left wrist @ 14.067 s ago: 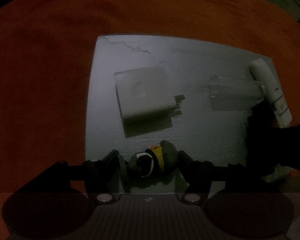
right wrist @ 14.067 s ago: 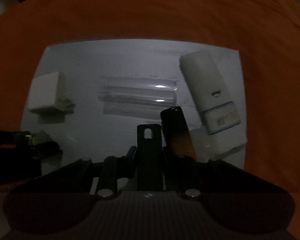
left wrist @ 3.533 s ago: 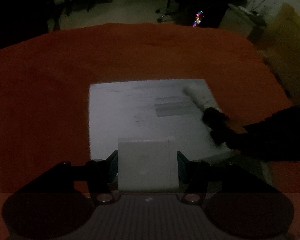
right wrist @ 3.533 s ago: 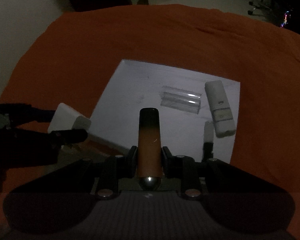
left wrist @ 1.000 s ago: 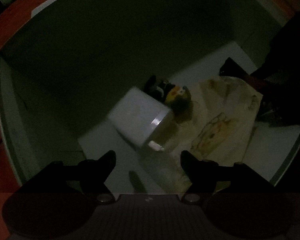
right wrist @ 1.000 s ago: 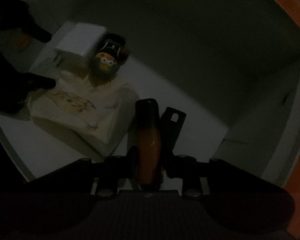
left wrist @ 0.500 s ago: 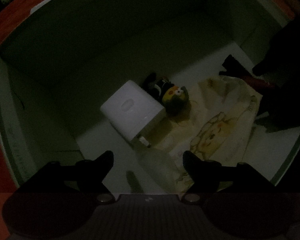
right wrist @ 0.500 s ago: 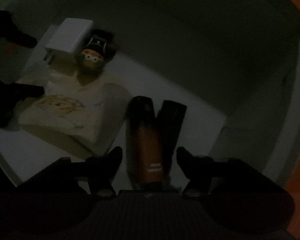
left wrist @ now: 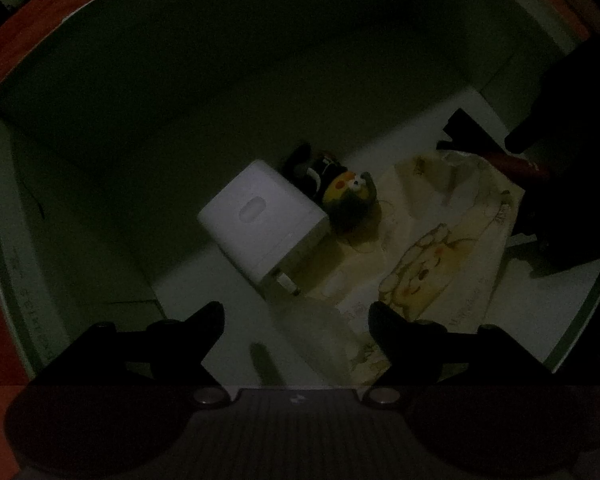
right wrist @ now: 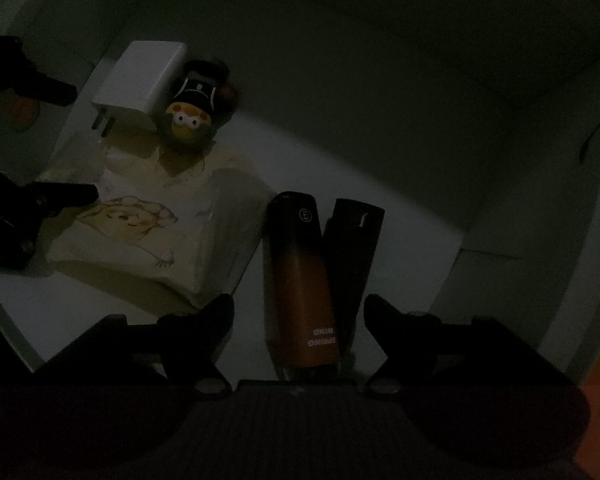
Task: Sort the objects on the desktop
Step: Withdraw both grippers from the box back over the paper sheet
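Both grippers hang over a white storage box (left wrist: 100, 160). My left gripper (left wrist: 296, 316) is open and empty above a white charger (left wrist: 260, 216) lying on the box floor beside a small yellow and black toy figure (left wrist: 348, 192). My right gripper (right wrist: 300, 312) is open; the orange and black bottle (right wrist: 300, 280) lies free between its jaws, next to a black clip (right wrist: 352, 248). The bottle's end shows in the left wrist view (left wrist: 516, 162). A cartoon-printed tissue pack (right wrist: 140, 240) lies in the middle of the box.
The box walls (right wrist: 380, 60) rise on all sides. Orange cloth (left wrist: 4, 40) shows past the rim. The left gripper's fingers (right wrist: 60, 196) show at the left edge of the right wrist view. The right gripper's dark body (left wrist: 572, 160) fills the right of the left wrist view.
The white charger dropped from my left gripper and settled beside the toy. My right gripper opened and let go of the orange and black bottle, which now lies on the box floor.
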Tool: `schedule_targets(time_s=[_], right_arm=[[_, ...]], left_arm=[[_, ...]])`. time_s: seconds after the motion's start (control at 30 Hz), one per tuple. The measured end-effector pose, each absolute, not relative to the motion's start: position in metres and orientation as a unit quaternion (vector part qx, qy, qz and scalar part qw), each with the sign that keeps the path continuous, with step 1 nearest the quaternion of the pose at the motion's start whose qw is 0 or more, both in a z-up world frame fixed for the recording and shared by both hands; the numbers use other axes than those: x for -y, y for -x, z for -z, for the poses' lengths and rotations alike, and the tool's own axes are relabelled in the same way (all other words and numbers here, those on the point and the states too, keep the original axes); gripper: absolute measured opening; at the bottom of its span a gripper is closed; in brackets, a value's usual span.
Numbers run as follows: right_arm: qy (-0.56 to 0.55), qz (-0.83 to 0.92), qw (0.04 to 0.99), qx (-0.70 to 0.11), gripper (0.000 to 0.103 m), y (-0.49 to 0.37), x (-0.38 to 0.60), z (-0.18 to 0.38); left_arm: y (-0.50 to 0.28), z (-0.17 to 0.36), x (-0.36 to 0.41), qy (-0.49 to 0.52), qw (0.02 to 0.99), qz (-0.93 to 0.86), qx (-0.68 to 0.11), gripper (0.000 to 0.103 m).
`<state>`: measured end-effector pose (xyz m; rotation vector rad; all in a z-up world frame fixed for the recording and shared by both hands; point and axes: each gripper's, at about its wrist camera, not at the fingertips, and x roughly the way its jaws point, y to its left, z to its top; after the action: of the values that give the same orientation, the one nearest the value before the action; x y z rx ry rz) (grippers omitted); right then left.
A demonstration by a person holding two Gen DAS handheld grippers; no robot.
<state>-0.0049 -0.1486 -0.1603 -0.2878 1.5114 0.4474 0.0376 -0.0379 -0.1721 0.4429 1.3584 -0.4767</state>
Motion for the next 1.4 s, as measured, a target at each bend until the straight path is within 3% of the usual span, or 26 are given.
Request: schedule_targets(time_s=[0.13,0.3,0.73,1.03,1.4], right_arm=[[0.131,-0.203,0.695,-0.677,0.075,0.003,0.146,0.154],[0.103,-0.203,0.703,-0.673,0.077,-0.023,0.152,0.131],[0.035,-0.19,0.777,-0.599,0.091,-0.08,0.16,0.051],[0.013,-0.171,0.795,-0.581,0.092,-0.099,0.185,0.014],[-0.059,-0.129,0.825,-0.547,0.093,-0.156,0.22,-0.029]], left_arm=[[-0.041,0.166,0.04,-0.182,0.732,0.221,-0.618,0.08],[-0.05,0.14,0.044,-0.152,0.754,0.226,-0.597,0.101],[-0.079,0.071,0.044,-0.073,0.797,0.223,-0.557,0.103],[-0.081,0.064,0.033,-0.05,0.812,0.21,-0.543,0.103],[-0.137,0.038,0.051,-0.037,0.841,0.182,-0.509,0.103]])
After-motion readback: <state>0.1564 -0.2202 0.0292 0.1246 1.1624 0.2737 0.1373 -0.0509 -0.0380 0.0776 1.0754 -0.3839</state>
